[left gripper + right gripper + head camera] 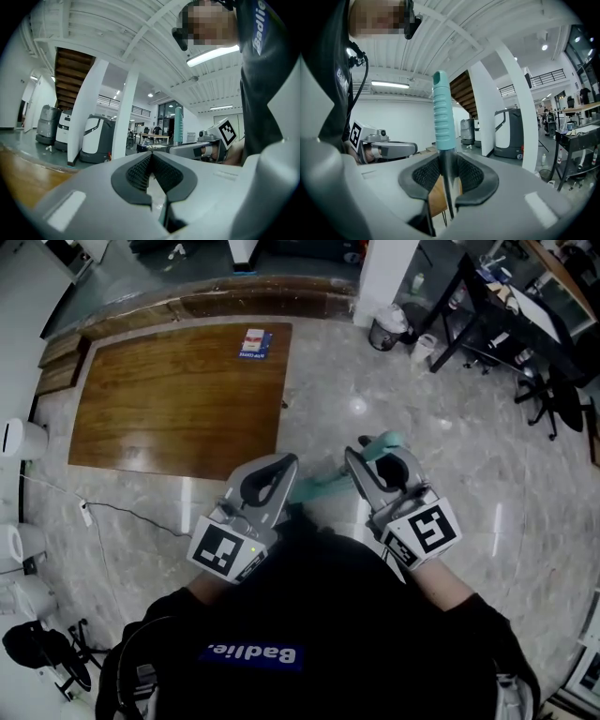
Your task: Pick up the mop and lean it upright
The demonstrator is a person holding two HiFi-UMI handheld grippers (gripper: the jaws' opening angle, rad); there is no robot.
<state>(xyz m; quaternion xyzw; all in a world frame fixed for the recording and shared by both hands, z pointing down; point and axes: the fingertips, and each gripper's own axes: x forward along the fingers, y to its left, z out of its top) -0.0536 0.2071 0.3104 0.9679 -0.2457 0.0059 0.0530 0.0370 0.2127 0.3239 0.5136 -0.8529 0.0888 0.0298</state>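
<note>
The mop stands upright. Its dark shaft and ribbed teal grip (442,112) rise between the jaws of my right gripper (446,165), which is shut on the shaft just below the grip. From the head view the grip's top (382,441) pokes out beside the right gripper (359,459), and a teal part of the mop (319,489) shows lower down between the two grippers. My left gripper (285,467) is held level to the left of the mop. Its jaws (150,157) meet at the tips with nothing between them. The left gripper view also catches the teal grip (178,123).
A low wooden platform (178,399) lies ahead on the left, with a booklet (254,343) on it. A waste bin (384,331) and a black desk (487,296) with a chair stand at the far right. A cable (122,512) runs along the marble floor at the left.
</note>
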